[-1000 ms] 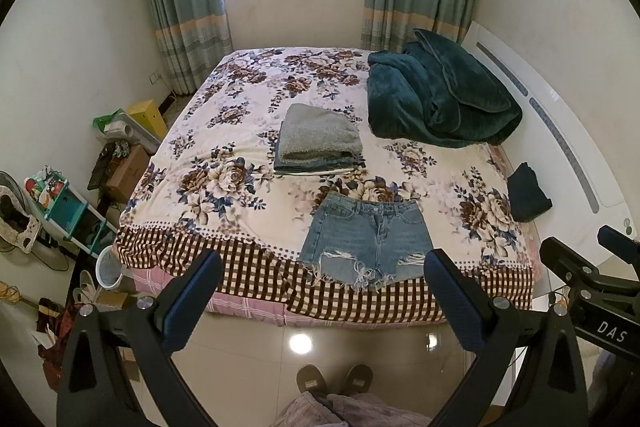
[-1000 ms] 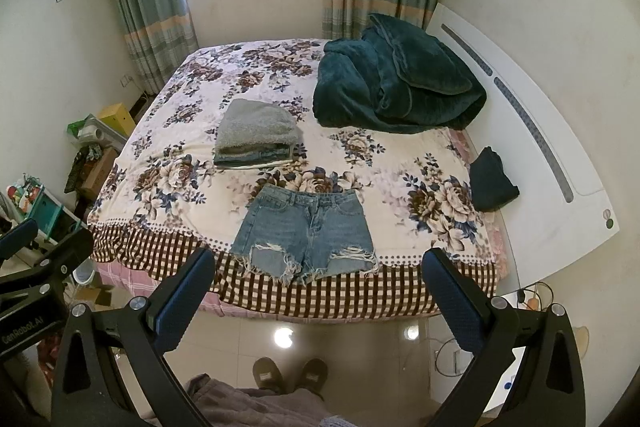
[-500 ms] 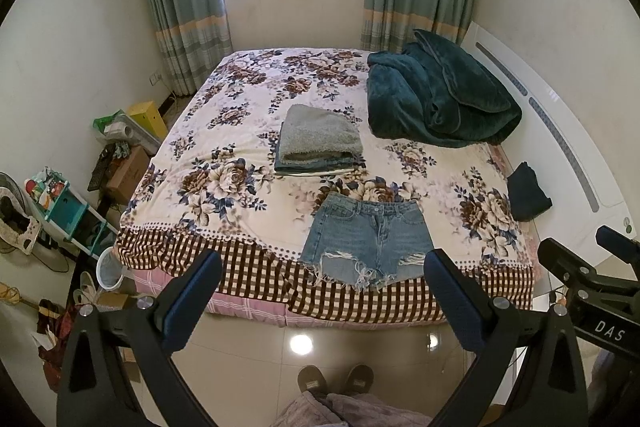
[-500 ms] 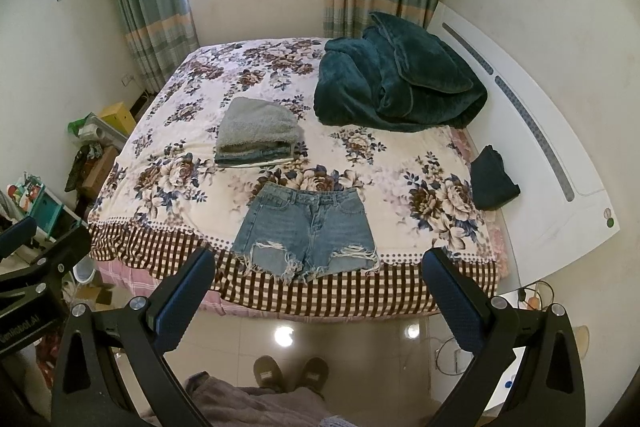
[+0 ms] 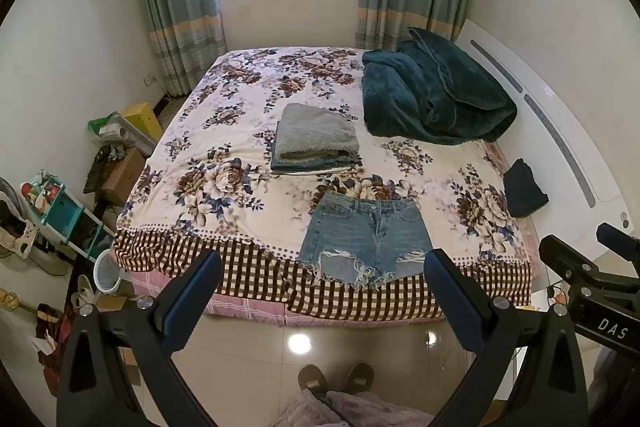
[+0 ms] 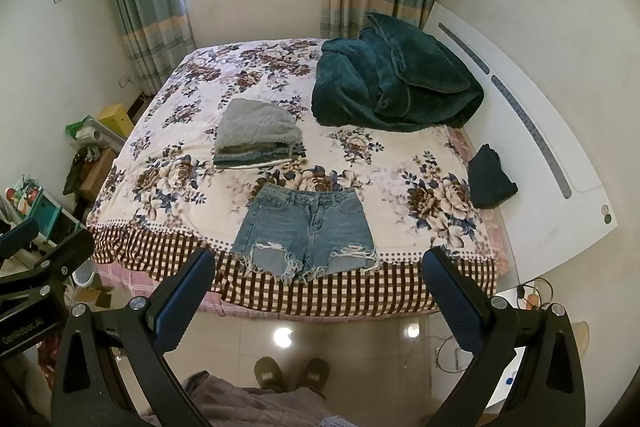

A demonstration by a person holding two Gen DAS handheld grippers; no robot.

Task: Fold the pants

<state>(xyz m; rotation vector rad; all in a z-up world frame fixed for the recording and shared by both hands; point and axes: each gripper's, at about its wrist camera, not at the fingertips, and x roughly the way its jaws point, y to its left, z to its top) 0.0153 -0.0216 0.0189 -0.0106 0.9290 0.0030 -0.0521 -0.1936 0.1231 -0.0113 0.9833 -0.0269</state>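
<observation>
A pair of frayed denim shorts (image 5: 365,237) lies flat and unfolded near the front edge of the flowered bed (image 5: 224,187), waistband toward the window; it also shows in the right wrist view (image 6: 306,229). My left gripper (image 5: 322,301) is open and empty, held over the floor in front of the bed. My right gripper (image 6: 318,301) is open and empty too, at about the same distance from the shorts. Part of the right gripper (image 5: 592,283) shows at the right of the left wrist view.
A stack of folded clothes with a grey top piece (image 5: 316,139) lies behind the shorts. A teal blanket (image 5: 436,95) is heaped at the back right. A small dark cloth (image 5: 522,189) lies at the bed's right edge. Boxes and shelves (image 5: 60,203) crowd the left floor.
Both views have shifted very slightly; the bed and shorts sit a touch nearer. Both grippers stay open and nothing on the bed has moved.
</observation>
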